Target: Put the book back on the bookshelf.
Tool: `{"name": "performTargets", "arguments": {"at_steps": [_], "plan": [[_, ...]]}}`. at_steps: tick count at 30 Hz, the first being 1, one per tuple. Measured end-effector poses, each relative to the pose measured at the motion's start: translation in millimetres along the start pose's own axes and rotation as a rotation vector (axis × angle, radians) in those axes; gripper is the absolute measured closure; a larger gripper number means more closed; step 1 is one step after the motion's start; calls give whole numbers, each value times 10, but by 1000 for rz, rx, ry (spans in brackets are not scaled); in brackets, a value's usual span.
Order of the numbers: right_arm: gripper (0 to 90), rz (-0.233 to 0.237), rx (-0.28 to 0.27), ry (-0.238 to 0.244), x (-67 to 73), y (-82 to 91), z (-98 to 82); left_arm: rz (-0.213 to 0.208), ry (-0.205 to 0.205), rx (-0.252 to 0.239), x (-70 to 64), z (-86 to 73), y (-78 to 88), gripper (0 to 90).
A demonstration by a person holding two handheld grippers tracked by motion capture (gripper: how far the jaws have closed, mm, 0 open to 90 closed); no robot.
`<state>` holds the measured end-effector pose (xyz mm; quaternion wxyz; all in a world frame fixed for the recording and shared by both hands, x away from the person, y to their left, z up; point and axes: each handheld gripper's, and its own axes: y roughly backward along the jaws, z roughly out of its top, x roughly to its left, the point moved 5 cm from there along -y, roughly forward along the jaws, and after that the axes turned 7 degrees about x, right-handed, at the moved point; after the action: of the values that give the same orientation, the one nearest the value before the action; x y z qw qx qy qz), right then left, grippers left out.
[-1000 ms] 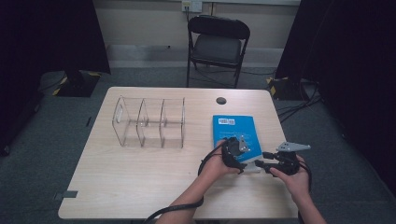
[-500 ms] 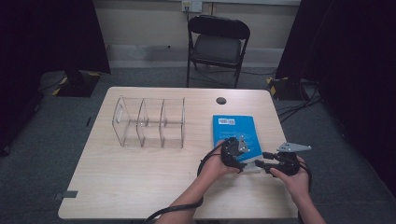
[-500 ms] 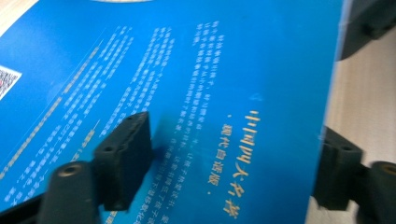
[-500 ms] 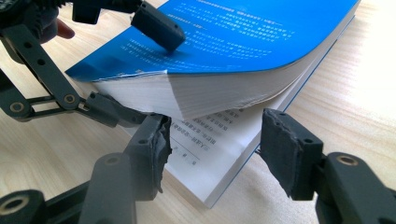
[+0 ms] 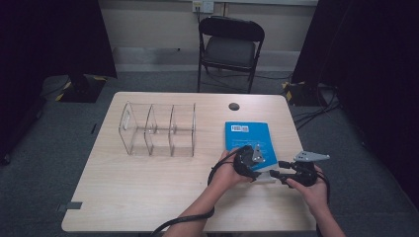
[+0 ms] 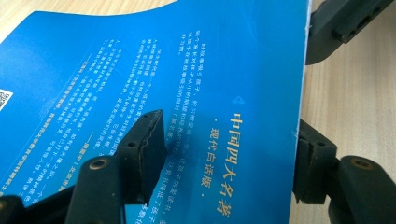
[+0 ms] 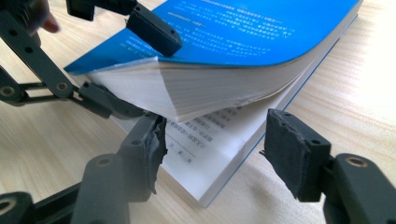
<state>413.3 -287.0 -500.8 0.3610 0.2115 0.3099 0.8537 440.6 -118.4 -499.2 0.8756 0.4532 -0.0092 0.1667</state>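
Since the earlier frames nothing has shifted to any visible degree: both hands and both tools keep the same positions at the near right part of the table (image 5: pixel 148 197), and the blue book (image 5: pixel 247 138) lies where it lay.

Left tool (image 5: pixel 249 160) — held at the near edge of the blue book, closed on the upper portion of it. In the left gripper view one jaw lies on top of the blue cover and the other meets the book's edge from the side. In the right gripper view the same tool shows one jaw pressed on the cover and one under the raised block of pages. That block is lifted and bowed upward; the lower pages stay flat on the table, with printed text exposed between the two parts.

Right tool (image 5: pixel 279 173) — open. Its jaws stand well apart, one on each side of the near corner of the book's lower pages, close to the paper; contact cannot be confirmed.

The cover carries white and gold text and a barcode label (image 5: pixel 239 128) near its far edge.

A clear three-compartment organiser (image 5: pixel 158 129) stands left of the book, well apart from it. A folding chair (image 5: pixel 230 47) stands beyond the far edge of the table.
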Motion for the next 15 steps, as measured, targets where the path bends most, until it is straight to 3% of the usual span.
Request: {"name": "performTargets", "arguments": {"at_steps": [3,8,15], "plan": [[370,-5,20,8,-14,-11,-37,2,0,-15,-3,1,-6,373],[370,7,41,26,-11,-14,-116,9,-18,7,-13,17,0,388],[373,4,52,31,-20,-21,-135,0,3,26,-19,41,16,427]]}}
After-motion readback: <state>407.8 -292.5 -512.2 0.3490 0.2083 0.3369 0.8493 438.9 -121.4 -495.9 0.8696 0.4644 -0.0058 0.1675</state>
